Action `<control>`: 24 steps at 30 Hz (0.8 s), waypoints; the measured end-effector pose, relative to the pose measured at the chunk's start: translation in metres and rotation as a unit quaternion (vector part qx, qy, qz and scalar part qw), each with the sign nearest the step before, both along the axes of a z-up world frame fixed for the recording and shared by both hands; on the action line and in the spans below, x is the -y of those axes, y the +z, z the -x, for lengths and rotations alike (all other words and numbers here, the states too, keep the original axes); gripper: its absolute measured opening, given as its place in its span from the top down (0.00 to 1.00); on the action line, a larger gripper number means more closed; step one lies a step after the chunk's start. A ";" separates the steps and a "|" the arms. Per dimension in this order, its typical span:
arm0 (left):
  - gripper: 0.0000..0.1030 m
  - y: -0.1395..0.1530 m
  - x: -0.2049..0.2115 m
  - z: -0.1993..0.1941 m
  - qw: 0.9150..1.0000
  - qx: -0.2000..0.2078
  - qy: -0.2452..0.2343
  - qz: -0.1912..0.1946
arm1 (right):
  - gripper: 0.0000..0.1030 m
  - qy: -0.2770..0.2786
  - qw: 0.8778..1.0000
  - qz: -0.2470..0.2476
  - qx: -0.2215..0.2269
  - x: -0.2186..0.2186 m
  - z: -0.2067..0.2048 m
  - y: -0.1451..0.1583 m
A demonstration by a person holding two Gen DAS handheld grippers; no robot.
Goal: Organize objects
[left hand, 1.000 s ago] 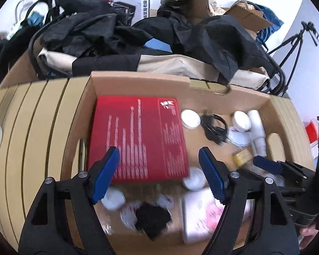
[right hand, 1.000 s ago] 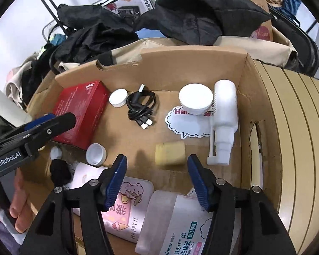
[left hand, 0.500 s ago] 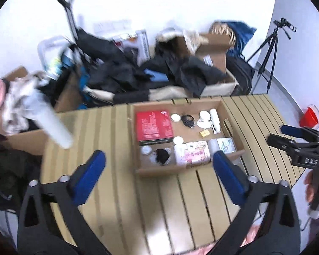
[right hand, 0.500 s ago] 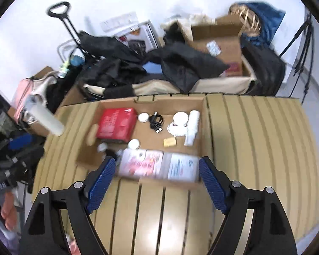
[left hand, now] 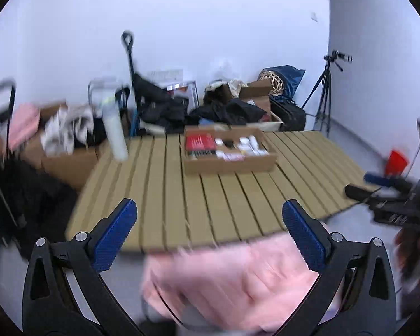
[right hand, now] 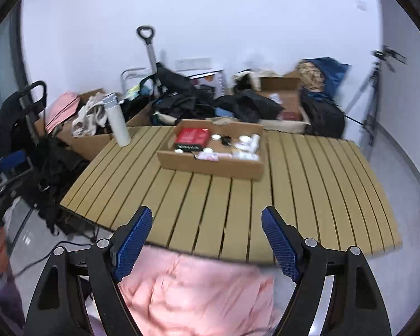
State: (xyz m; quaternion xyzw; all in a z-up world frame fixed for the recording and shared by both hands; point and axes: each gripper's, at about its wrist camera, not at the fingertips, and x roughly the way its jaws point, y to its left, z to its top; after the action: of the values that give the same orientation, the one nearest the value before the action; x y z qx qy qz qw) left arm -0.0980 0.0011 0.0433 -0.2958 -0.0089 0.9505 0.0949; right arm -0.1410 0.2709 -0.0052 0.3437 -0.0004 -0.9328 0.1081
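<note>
Both tools are now standing far back from the box (right hand: 210, 156), which was filling both views a second ago; now the whole slatted table (right hand: 238, 196) is showing, with its near edge under the fingers. The left tool (left hand: 210, 229) is standing wide, and its jaws have just been opening, with nothing between them. The right tool (right hand: 207, 238) is also standing wide and empty, and its jaws have been opening too within this second.

The box is sitting on the far half of the table, open on top. Inside it, a red pack (right hand: 191, 137) is lying at the left end, and small white jars, a black cable and some flat white packs are lying to the right of it; they are too small to tell apart well. A white bottle (right hand: 117, 123) is standing upright at the far left corner of the table, well apart from the box.

Below both tools, pink cloth (right hand: 196, 294) is showing, blurred. In the left view, the right tool (left hand: 378, 187) is showing at the right edge, beside the table. Behind the table, dark clothes, boxes and a tripod (left hand: 324, 95) are standing against the white wall.
</note>
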 end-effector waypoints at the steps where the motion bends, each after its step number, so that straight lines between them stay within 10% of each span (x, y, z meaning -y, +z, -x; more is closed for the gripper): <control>1: 0.00 -0.008 0.001 -0.012 1.000 0.008 0.005 -0.010 | 0.19 -0.014 1.000 0.010 -0.005 0.001 -0.020 -0.010; 6: 0.00 -0.044 -0.006 -0.032 0.998 0.052 0.018 0.000 | 0.19 -0.006 1.000 0.007 0.004 0.017 -0.074 -0.049; 24: 0.00 -0.041 -0.008 -0.047 0.998 0.037 0.038 0.021 | 0.19 0.007 1.000 -0.005 -0.020 0.027 -0.089 -0.036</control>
State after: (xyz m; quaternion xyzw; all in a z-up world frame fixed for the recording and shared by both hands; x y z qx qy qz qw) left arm -0.0509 0.0091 0.0019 -0.3322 -0.0039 0.9418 0.0517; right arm -0.0520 0.2443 -0.0415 0.3253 0.0085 -0.9389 0.1125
